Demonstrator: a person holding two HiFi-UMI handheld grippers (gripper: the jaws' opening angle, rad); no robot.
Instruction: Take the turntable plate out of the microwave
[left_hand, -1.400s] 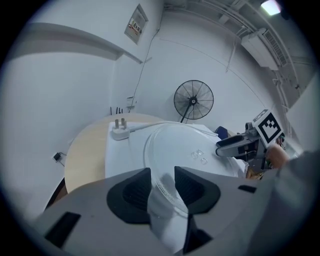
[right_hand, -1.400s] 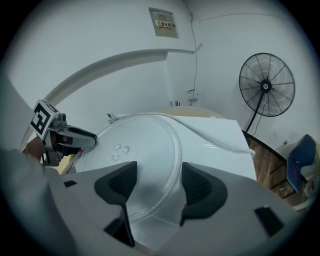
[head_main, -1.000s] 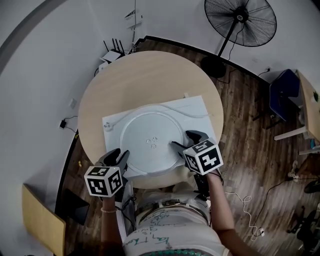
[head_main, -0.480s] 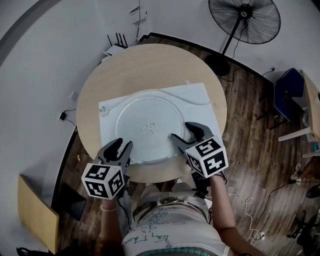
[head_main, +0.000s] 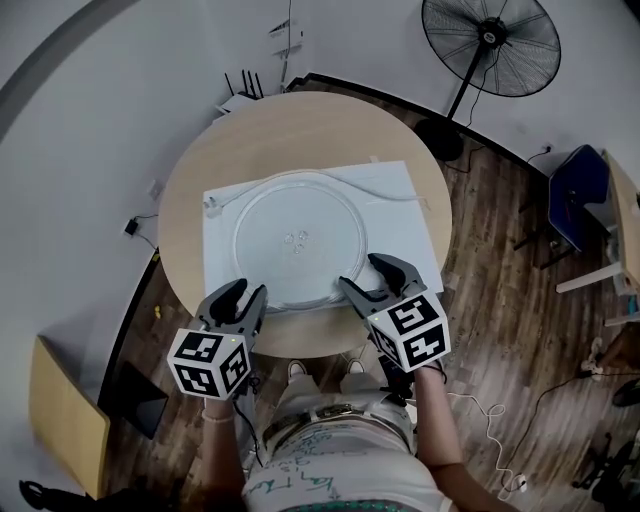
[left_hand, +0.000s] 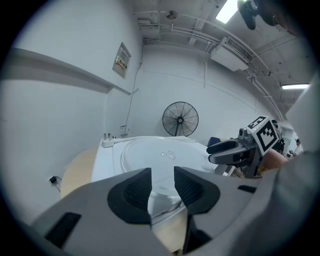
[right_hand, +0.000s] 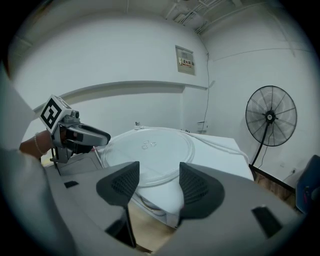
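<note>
Turntable plate (head_main: 300, 240) is seen flat on top of white box (head_main: 218, 262), just ahead of both grippers. Left gripper (head_main: 248, 290) is held open, nothing pinched. Right gripper (head_main: 357, 271) is open too; its jaws have just been closing a little, nothing gripped between them. Clear plate rim is hard to tell from white top. Box front is hidden.

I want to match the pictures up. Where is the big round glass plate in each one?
Head view: glass plate, middle, on the white box.
Left gripper view: middle, just past the jaws.
Right gripper view: middle, just past the jaws.
Shared landmark: the standing fan.
</note>
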